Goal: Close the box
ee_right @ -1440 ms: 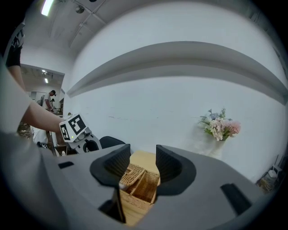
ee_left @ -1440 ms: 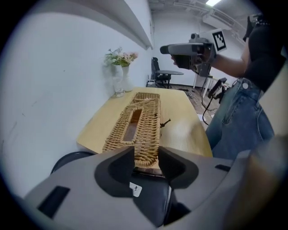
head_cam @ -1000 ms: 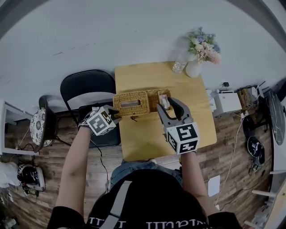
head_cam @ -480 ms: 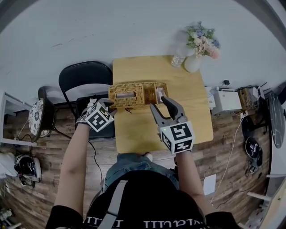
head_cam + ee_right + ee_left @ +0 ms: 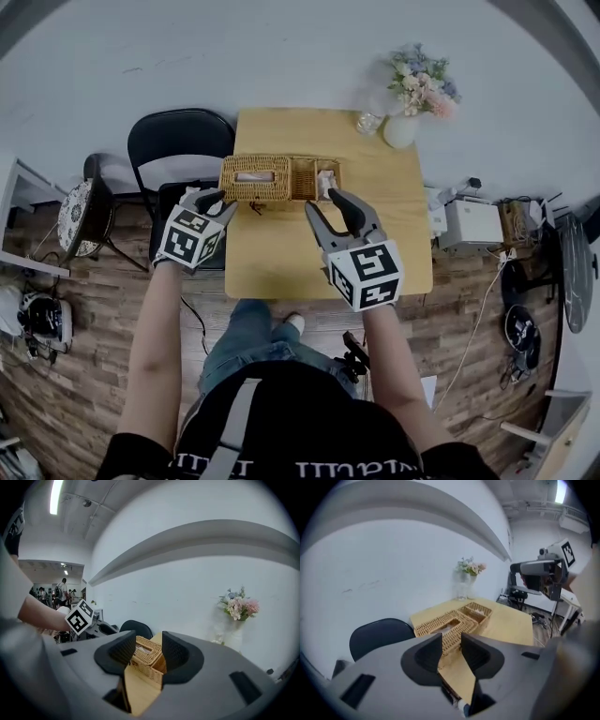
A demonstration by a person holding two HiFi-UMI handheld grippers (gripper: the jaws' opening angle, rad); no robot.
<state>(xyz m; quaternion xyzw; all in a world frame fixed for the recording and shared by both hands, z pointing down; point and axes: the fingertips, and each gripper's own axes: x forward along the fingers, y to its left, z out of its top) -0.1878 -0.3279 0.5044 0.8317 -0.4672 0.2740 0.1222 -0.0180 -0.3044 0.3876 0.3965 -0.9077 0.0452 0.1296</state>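
Observation:
A long wicker box lies across the far half of the wooden table. Its left part is covered by a woven lid with a slot; its right compartment stands uncovered with something white inside. My left gripper hovers off the box's left front corner, apart from it, jaws a little open and empty. In the left gripper view the box lies beyond the left gripper. My right gripper hangs in front of the uncovered compartment, open and empty. The right gripper view shows the box past the right gripper.
A white vase of flowers and a glass stand at the table's far right corner. A black chair sits at the table's left side. A white device and cables lie on the wooden floor at the right.
My left gripper has come away from the box's left end, rising and turning. The right gripper has drawn back a little from the box. The box itself lies as before.

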